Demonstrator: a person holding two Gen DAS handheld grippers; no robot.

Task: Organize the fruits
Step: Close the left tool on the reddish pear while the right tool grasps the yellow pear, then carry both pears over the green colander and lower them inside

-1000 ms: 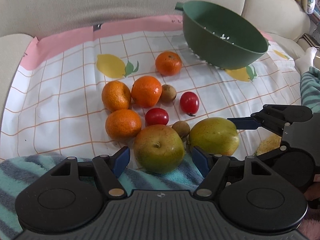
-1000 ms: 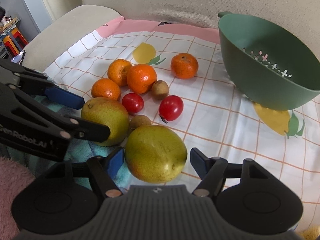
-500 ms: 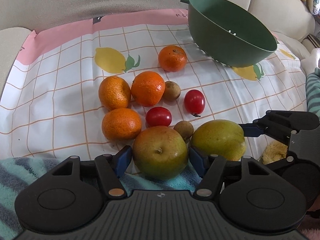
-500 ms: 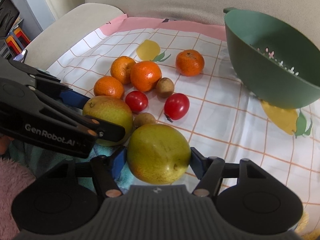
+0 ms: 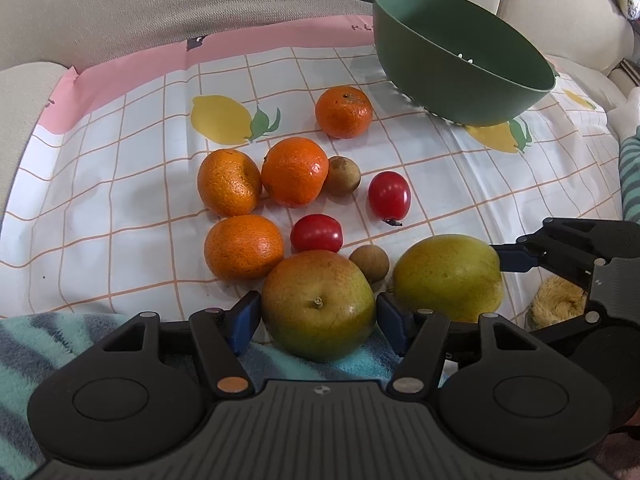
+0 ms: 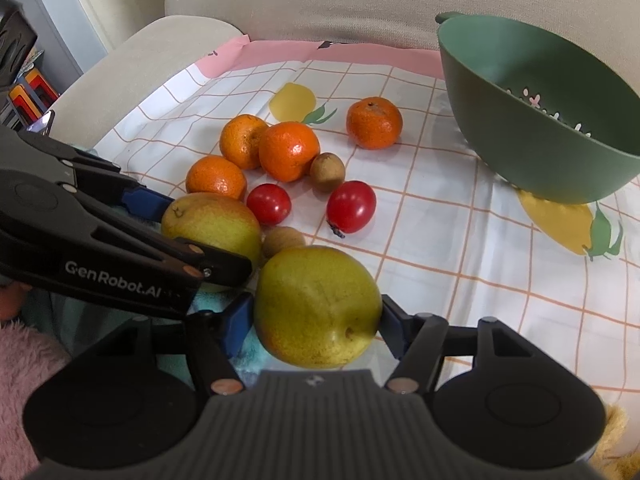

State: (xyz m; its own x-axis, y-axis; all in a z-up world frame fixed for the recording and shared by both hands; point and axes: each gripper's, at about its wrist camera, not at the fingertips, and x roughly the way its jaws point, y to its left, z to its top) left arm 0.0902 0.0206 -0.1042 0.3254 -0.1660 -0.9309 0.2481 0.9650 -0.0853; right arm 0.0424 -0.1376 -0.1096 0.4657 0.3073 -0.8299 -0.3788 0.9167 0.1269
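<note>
Dark green colander point(image 5: 460, 60), orange mandarins point(image 5: 344, 111), red tomatoes point(image 5: 389, 196) — white cloth point(image 5: 120, 200), orange-gridded, pink-edged, with yellow lemons.

Soft, even daylight fills both views, with small glints on the tomatoes point(image 5: 389, 195) and oranges point(image 6: 289, 150). Shadows under the green colander point(image 5: 460, 60) stay faint. Fisheye bending curves the cloth's grid point(image 5: 120, 184) toward the edges (corners go dark), and focus holds throughout.
</note>
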